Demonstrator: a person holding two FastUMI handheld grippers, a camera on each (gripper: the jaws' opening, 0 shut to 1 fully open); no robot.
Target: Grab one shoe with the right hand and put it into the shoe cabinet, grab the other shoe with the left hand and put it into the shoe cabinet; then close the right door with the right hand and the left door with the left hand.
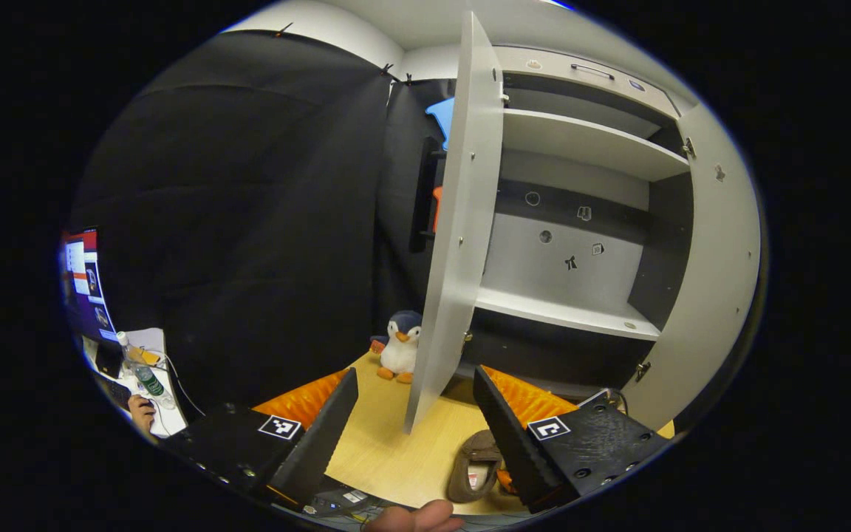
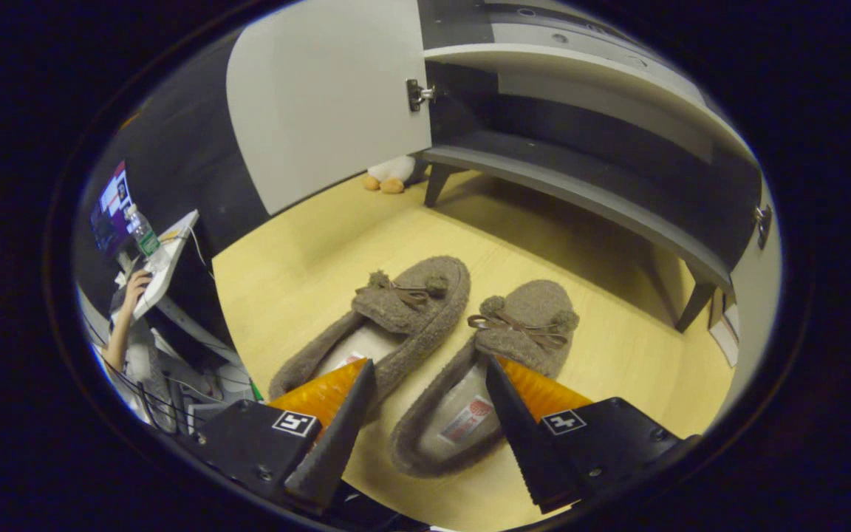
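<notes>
Right gripper (image 2: 422, 414) spread wide, hovering low over the right slipper (image 2: 484, 369), fingers either side of its heel opening, not pressing on it. Both slippers are brown fuzzy fabric with a thin bow and two pompoms on the toe; pale insole carries a red label, too small to read. Left slipper (image 2: 381, 325) lies just beside its mate, toes toward the shoe cabinet (image 2: 573, 185), both on the light wood-grain floor (image 2: 300, 251). Each gripper body carries a small black-and-white square marker, no legible text. Left gripper (image 1: 414, 414) also spread, nothing between the fingers, held higher and facing the cabinet interior. Cabinet is grey-white flat panel on short angled legs; shelves (image 1: 566, 310) bare, back panel has round holes and a few small stickers I can't make out. Left door (image 1: 455, 222) stands open edge-on in the left gripper view, right door (image 1: 713, 281) swung out too, metal hinges visible. One slipper (image 1: 473, 465) shows by the left gripper's right finger. Plush penguin (image 1: 401, 346) sits on the floor by the left door, near the cabinet leg. Off to the side: desk (image 2: 167, 270) with monitor (image 1: 86, 284), plastic water bottle (image 2: 141, 229), a person's hand (image 2: 134, 284) on it.
</notes>
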